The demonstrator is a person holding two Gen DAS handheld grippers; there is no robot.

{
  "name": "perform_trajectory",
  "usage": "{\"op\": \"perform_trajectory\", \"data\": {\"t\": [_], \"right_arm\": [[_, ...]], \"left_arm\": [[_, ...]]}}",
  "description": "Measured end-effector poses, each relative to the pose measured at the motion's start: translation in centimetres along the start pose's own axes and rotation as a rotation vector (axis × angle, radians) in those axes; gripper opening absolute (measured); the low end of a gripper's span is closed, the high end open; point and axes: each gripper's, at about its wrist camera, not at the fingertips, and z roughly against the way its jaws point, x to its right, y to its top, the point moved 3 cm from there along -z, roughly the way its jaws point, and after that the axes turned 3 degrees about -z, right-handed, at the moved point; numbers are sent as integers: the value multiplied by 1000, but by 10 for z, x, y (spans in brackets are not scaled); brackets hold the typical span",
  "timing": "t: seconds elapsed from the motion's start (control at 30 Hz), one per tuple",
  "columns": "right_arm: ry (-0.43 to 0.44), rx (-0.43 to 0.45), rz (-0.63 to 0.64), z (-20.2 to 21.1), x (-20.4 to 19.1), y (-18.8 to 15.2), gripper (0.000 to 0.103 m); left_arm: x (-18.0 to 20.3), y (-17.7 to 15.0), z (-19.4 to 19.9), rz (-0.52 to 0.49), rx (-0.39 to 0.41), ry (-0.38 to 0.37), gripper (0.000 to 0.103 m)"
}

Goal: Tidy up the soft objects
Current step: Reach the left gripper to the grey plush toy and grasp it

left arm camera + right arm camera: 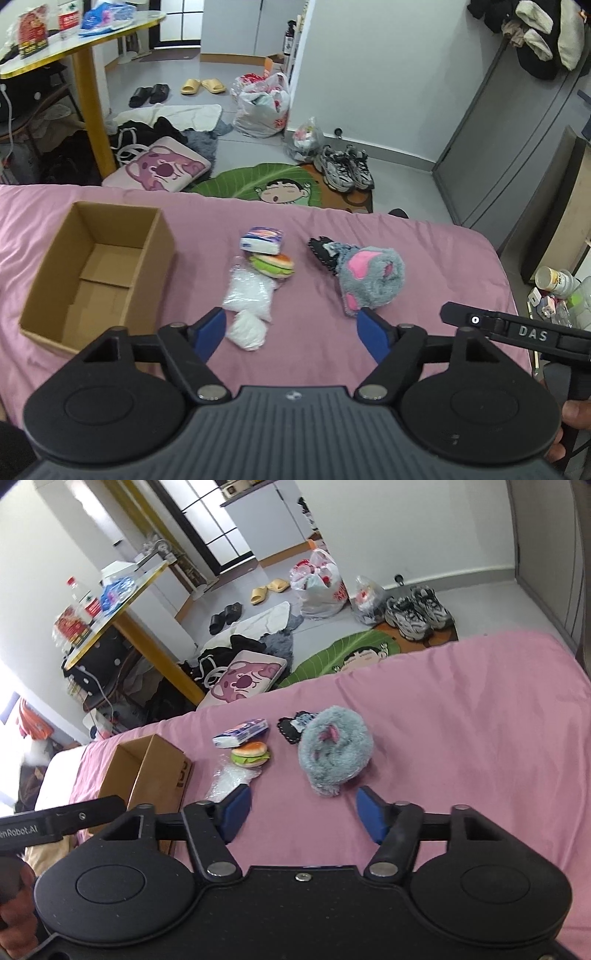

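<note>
Soft objects lie in a loose group on the pink bed (424, 266): a tissue pack (261, 240) touching a plush burger (272, 265), a clear plastic bag (248, 291) and a small white wad (246, 331) just below it, and at about three o'clock from the burger a grey-and-pink furry paw glove (369, 282) with a black stitched piece (323, 249) at its far side. An empty cardboard box (99, 273) stands open at nine o'clock of the group. My left claw (291, 332) hangs released, holding nothing, with the white wad just inside its left finger; my right claw (303, 814) is likewise spread wide and empty, low before the furry glove. I judge nothing is boxed yet. I would drop the left claw straight over the wad, clench at its middle, lift clear before swinging to the box, and keep the right claw away from that path.
</note>
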Motion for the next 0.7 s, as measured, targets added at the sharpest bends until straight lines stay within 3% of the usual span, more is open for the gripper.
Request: {"op": "perform_trajectory", "data": {"t": [0.2, 0.7], "right_arm": [[15, -22, -92, -19, 26, 5, 41], [39, -90, -138, -67, 59, 17, 34]], "left_arm": [[11, 6, -31, 10, -29, -19, 65], [41, 23, -104, 17, -102, -74, 50]]}}
